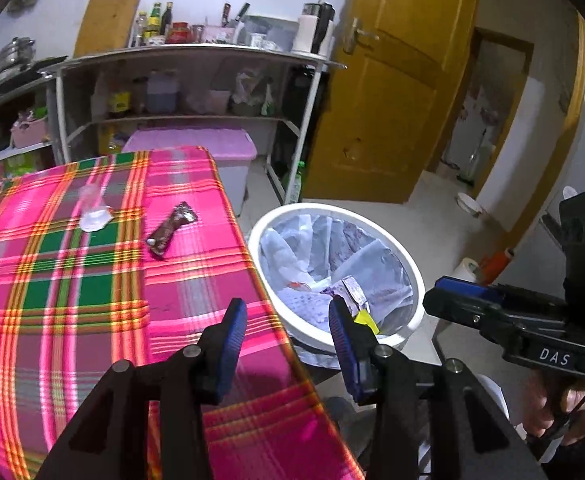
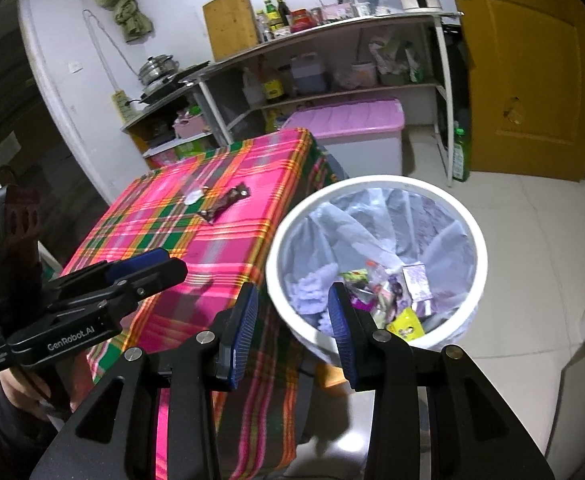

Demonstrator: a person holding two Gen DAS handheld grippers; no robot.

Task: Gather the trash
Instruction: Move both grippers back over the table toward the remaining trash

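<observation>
Left gripper [image 1: 288,320]: jaws apart, nothing between the blue pads; hangs over the table's right edge, near the front corner, one pad over the cloth and the other over the bin's rim.
Right gripper [image 2: 292,312]: jaws apart at a moderate gap, empty; poised between the table's right edge and the bin, right pad over the bin's mouth.
Hands: a hand [image 1: 564,408] grips the right tool's handle in the left wrist view; another [image 2: 16,392] grips the left tool at the lower left of the right wrist view.
Trash bin [image 1: 408,264]: white, round, lined with a pale bag, on the floor just beside the table's right edge; holds paper scraps, a small purple carton [image 2: 416,280] and a yellow packet [image 2: 406,326].
Brown wrapper [image 1: 170,230]: flat on the plaid tablecloth [image 1: 72,280], towards the far right corner, lying diagonally.
Clear plastic piece [image 1: 92,212]: just left of the wrapper, apart from it; exact kind too blurred to tell.
Behind the table: lilac-lidded storage box [image 1: 196,144] off the far edge, metal shelf rack [image 1: 196,54] with bottles and jars, yellow door [image 1: 396,80] to the right.
</observation>
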